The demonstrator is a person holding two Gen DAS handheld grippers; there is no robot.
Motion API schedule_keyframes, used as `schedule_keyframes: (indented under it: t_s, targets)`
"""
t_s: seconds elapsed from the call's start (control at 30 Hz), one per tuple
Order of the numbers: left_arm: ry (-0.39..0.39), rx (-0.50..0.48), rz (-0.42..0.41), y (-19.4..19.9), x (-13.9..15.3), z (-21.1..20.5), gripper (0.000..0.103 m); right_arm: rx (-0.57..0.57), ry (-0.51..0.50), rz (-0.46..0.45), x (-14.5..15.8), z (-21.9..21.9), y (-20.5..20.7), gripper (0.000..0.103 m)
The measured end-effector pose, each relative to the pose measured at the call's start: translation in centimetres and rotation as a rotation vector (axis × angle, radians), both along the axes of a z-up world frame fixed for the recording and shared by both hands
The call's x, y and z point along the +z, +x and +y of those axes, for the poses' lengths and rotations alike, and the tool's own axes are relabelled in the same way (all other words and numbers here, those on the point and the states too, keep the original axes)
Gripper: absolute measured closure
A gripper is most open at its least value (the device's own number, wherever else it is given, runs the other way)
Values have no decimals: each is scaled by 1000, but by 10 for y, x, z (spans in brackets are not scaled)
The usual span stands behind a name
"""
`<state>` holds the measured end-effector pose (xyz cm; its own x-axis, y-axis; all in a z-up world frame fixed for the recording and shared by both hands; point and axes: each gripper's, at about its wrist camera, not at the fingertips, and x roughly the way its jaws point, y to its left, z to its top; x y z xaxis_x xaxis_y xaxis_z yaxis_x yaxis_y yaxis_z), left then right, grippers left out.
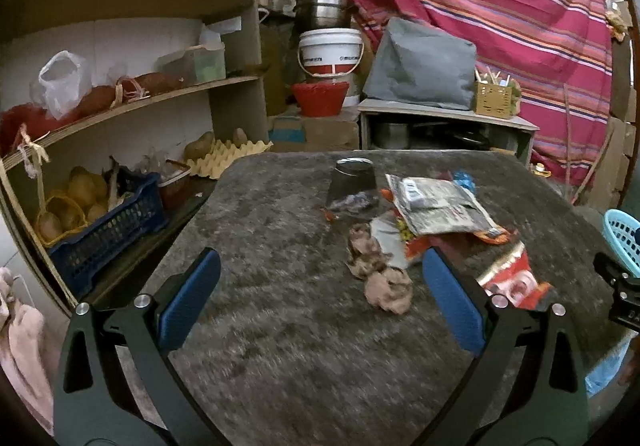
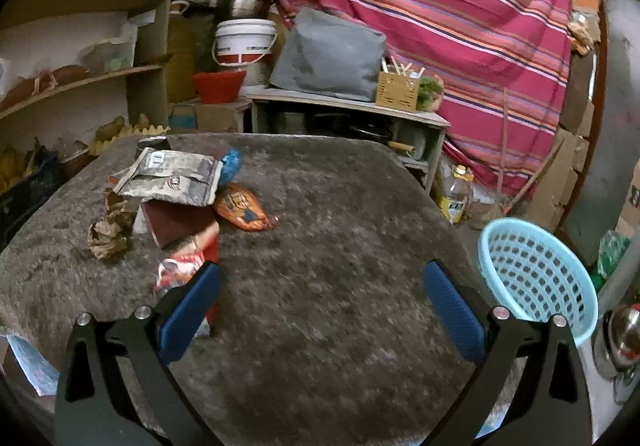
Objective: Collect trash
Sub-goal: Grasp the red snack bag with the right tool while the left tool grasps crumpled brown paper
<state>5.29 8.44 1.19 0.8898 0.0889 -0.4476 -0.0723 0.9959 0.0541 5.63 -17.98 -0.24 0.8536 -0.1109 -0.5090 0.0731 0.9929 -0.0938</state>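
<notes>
Left wrist view has the left hand-held gripper (image 1: 320,296) hovering low over the grey desk (image 1: 280,326), jaws spread wide and empty, with the crumpled brown paper (image 1: 380,274) lying just ahead and toward its right finger, its long axis running away from the camera. Beyond the crumpled brown paper sit the grey packet (image 1: 436,205) and the red wrapper (image 1: 516,278), so the left side looks the nearer for that piece. Right wrist view shows the right hand-held gripper (image 2: 320,302) equally wide apart and empty, the trash pile off its left finger and the blue basket (image 2: 536,278) beside its right.
</notes>
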Motion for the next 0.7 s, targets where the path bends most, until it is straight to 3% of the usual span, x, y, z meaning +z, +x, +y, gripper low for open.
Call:
schedule_keyframes:
  t_s: [0.27,0.43,0.7]
  targets:
    - [51,1,22,50,-1,-1,5,80,49,112,-7,20,54,4]
    - [-4,-14,114,72,-27,6,5,110,48,172,-29,32,77,4]
    - [-18,-14,160,79,-43,12,5,185,110,255,-56,42,82,8]
